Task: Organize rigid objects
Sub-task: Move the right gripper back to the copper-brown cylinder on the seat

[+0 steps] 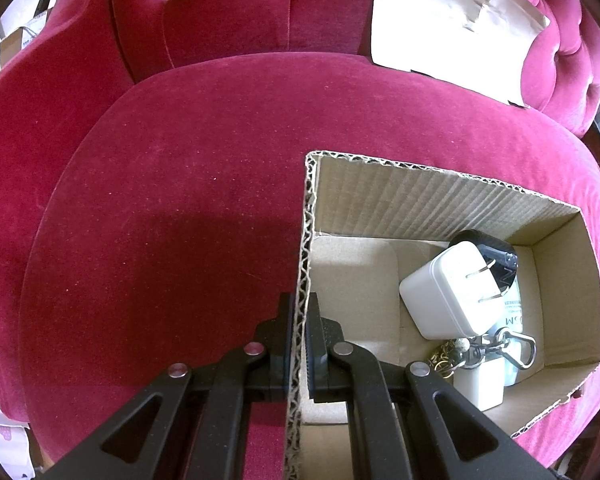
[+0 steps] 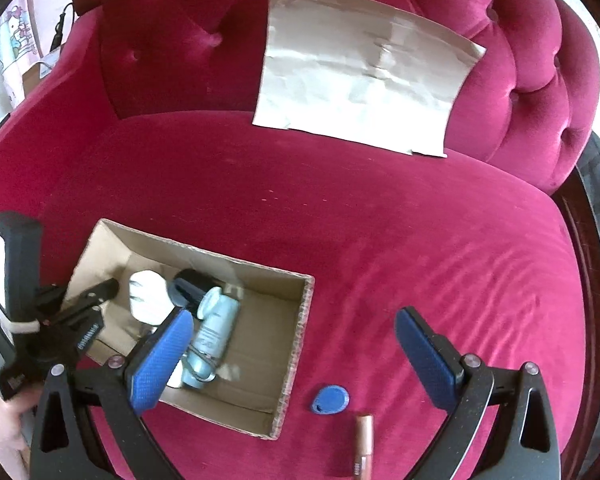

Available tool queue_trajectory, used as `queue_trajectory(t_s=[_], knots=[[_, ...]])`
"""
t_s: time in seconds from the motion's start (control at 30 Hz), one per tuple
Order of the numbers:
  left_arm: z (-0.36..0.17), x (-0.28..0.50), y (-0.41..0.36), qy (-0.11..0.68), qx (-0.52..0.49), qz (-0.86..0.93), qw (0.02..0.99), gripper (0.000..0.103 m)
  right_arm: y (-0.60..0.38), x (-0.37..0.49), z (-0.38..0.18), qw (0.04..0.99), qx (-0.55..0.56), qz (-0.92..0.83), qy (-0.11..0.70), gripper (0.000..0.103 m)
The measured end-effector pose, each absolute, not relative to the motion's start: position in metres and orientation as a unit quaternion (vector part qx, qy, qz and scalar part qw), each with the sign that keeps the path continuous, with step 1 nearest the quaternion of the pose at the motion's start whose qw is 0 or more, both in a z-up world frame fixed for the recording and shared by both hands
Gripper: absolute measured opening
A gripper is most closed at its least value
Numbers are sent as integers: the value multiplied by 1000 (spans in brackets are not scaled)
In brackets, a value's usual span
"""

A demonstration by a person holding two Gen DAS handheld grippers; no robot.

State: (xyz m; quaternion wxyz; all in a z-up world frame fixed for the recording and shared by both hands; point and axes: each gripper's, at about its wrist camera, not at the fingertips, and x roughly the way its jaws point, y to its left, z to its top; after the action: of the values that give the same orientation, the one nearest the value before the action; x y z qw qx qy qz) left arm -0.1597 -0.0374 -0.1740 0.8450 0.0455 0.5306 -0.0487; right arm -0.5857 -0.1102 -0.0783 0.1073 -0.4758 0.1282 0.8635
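An open cardboard box (image 1: 420, 196) (image 2: 292, 340) sits on the red velvet seat. My left gripper (image 1: 300, 316) is shut on the box's left wall, one finger inside and one outside. Inside lie a white plug adapter (image 1: 448, 292) (image 2: 146, 292), a black-capped pale bottle (image 2: 212, 328) and a metal clasp with chain (image 1: 516, 346). My right gripper (image 2: 296, 344) stands open above the seat just right of the box. Between its fingers, on the cushion, lie a blue key fob (image 2: 330, 399) and a copper-coloured tube (image 2: 363, 444). The left gripper (image 2: 100, 300) shows at the box's far-left wall.
A crumpled sheet of brown paper (image 2: 364, 68) (image 1: 452, 24) leans against the tufted chair back (image 2: 188, 40). The seat cushion (image 2: 380, 232) spreads wide around the box. A hand (image 2: 0, 420) holds the left tool at the lower left.
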Motion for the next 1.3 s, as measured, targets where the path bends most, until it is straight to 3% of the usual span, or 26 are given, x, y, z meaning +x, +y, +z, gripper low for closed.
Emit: queue_trajectory(t_s=[1.3], knots=[[-171,-164,-34,526,76,-73,844,6,-62,-511,-138,125,-527,829,140,103]])
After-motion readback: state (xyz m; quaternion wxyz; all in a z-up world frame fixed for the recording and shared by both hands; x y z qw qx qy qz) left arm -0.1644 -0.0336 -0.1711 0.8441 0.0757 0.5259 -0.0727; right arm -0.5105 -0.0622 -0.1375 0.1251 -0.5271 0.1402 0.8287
